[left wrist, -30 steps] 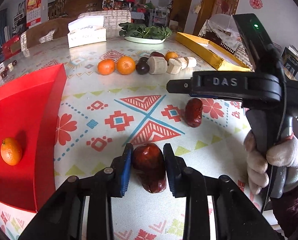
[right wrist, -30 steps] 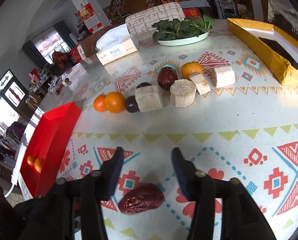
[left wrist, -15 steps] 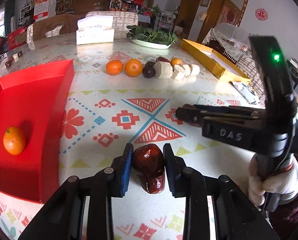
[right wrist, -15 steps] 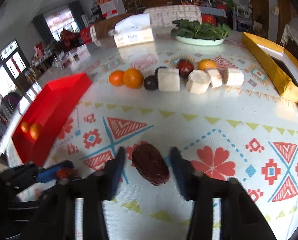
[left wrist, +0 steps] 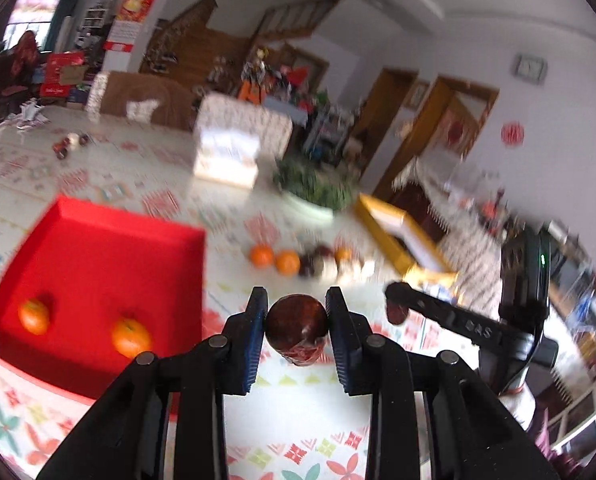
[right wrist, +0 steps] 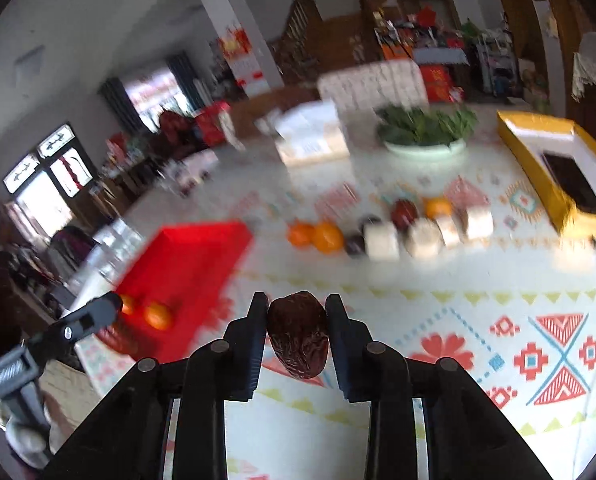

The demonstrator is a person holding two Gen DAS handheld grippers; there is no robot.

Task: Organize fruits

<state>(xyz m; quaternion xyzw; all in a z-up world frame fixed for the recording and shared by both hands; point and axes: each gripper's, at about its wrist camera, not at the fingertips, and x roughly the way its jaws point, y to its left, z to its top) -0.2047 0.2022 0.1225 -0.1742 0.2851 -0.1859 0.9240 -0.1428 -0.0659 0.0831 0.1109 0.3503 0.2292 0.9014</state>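
Holding one date [left wrist: 296, 330] in each shut claw [left wrist: 296, 320], the hands next need to reach the red tray [left wrist: 97, 256].

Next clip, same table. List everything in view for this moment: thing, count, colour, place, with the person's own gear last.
red dates: two, dark red, one clamped in the left gripper, one in the right gripper
red tray: one, red, left part of the table
oranges in tray: two, orange, and
fruit row: oranges, dark fruits, pale cut chunks, mid table; count blurred
greens bowl: one, green on white, far side
tissue box: one, white, far side
yellow box: one, yellow, right edge
tablecloth: one, white, patterned
left gripper: black, jaws shut on a date
right gripper: black, jaws shut on a date
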